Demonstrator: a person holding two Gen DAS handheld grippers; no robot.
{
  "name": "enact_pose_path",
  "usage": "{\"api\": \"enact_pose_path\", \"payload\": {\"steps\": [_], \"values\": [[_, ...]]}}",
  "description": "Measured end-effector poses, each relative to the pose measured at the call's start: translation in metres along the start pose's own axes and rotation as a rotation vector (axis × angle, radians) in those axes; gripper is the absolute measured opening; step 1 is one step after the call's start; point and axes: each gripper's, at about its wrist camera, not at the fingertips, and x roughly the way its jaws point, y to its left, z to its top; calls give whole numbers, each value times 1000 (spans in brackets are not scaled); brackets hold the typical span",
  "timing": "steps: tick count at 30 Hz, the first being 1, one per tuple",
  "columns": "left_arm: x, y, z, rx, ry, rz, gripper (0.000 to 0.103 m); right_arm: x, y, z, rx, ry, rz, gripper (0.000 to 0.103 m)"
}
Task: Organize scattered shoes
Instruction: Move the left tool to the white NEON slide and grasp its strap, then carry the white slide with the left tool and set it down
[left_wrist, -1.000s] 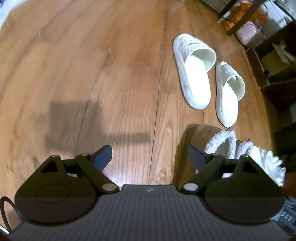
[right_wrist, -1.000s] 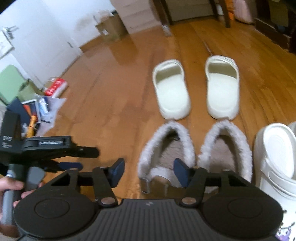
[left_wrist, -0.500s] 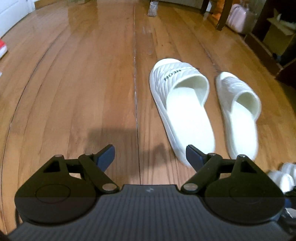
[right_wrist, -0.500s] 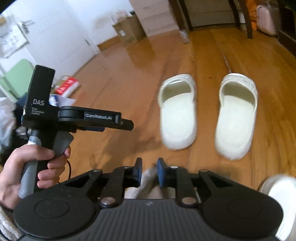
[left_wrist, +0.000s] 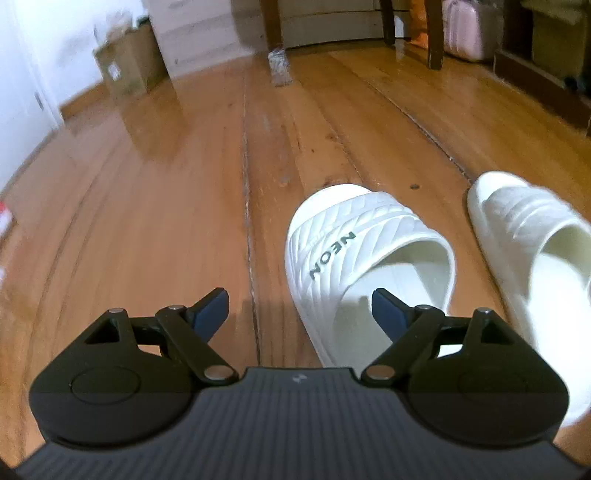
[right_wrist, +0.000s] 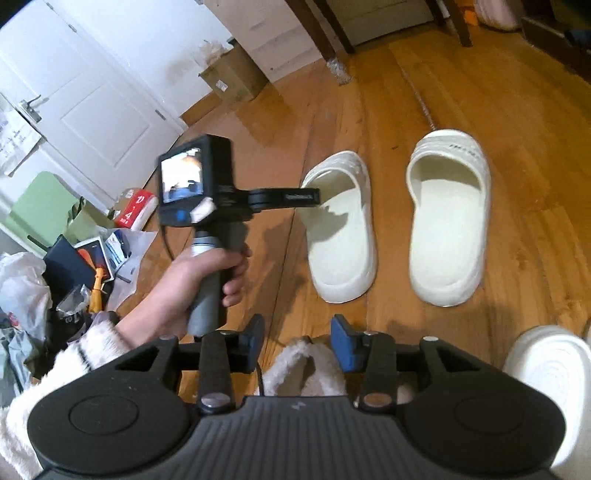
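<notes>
Right wrist view: the wooden plank floor (right_wrist: 517, 258) fills most of the scene, with a white paneled door (right_wrist: 92, 110) at the upper left and a cardboard box (right_wrist: 232, 77) against the far wall. A heap of bags and packages (right_wrist: 55, 258) lies along the left edge. 2 cream slide sandals sit side by side, toes pointing away, with a gap of bare floor between them: the left slide (right_wrist: 340, 229) and the right slide (right_wrist: 448, 218). A white clog (right_wrist: 546, 369) lies at the lower right, partly cut off. A fluffy slipper (right_wrist: 303, 369) sits between the fingers of the right gripper (right_wrist: 297, 339); its jaws stand partly open, and I cannot tell whether the blue pads touch the fleece. The person's left hand (right_wrist: 195, 284), in a fuzzy white sleeve (right_wrist: 74, 369), grips the handle of the left gripper (right_wrist: 236, 195), whose arm reaches over the heel side of the left slide.

Left wrist view: the left gripper (left_wrist: 299, 310) has its jaws spread wide and holds nothing. Its right finger (left_wrist: 388, 310) lies over the opening of the slide marked NEON (left_wrist: 354, 258), while the other finger is over bare floor. The second slide (left_wrist: 535, 251) lies just to the right.
</notes>
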Motion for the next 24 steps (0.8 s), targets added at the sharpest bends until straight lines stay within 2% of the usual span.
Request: {"api": "enact_pose_path", "payload": {"steps": [1,2,3,4,5,8,13,16,19,24], "values": [[1,-3,0,11,-12,33,80,-3,0,-1,-3,-8,-6,43],[0,-7,0,24,-38,61,66,-4,-1,0,-2,-12,-8,43],[-1,-12,1,44,-61,80,44,-7,-2,-1,6,-17,0,43],[-1,-14,2,54,-60,78,35,-10,-5,-2,24,-26,18,48],[0,-17,4,58,-46,73,14,-14,-7,-3,44,-36,39,57],[2,-23,4,77,-41,99,10,-25,-18,-11,115,-72,93,60],[-2,-14,0,44,-44,120,9,-17,-19,-19,132,-53,91,60],[-13,14,-4,-55,18,95,9,-12,-20,-26,145,-37,89,60],[-28,38,-13,-128,48,54,10,-6,-20,-32,158,-20,86,60],[-90,86,-59,-194,91,-3,11,4,-21,-43,179,7,82,60]]}}
